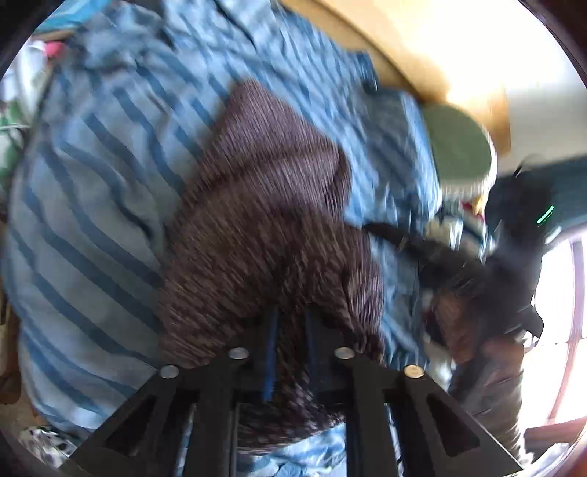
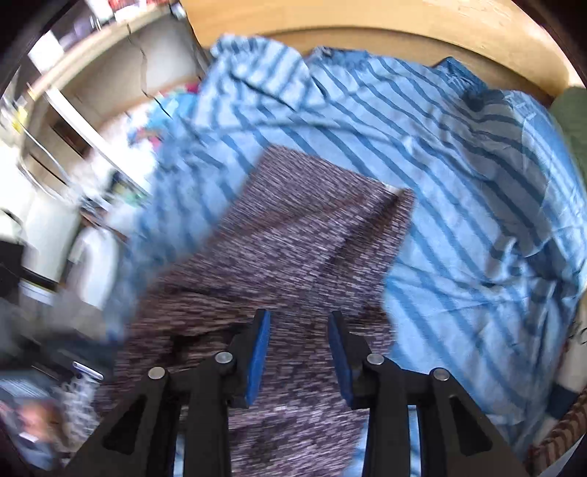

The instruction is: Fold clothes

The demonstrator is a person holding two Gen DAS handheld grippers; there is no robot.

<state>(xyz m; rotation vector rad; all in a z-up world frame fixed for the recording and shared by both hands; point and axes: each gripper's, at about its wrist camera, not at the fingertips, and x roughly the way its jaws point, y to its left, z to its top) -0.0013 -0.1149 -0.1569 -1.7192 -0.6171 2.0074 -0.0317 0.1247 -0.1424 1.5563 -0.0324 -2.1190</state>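
A dark brown-and-white knit garment (image 1: 256, 220) lies on a blue striped bedsheet (image 1: 91, 220). My left gripper (image 1: 291, 319) is shut on the garment's near edge, and the fabric bunches over its blue pads (image 1: 271, 352). In the right wrist view the same garment (image 2: 293, 227) spreads ahead, one corner folded over at the right. My right gripper (image 2: 299, 330) hovers open just over its near part, with the blue pads (image 2: 258, 356) wide apart and fabric showing between them. The right gripper's black body (image 1: 440, 257) is blurred at the right of the left wrist view.
A wooden headboard (image 2: 367, 22) runs along the far edge of the bed. A green cushion (image 1: 458, 143) sits by it at the right. A hand (image 1: 462, 323) holds the right gripper. Shelves and clutter (image 2: 73, 110) stand to the left of the bed.
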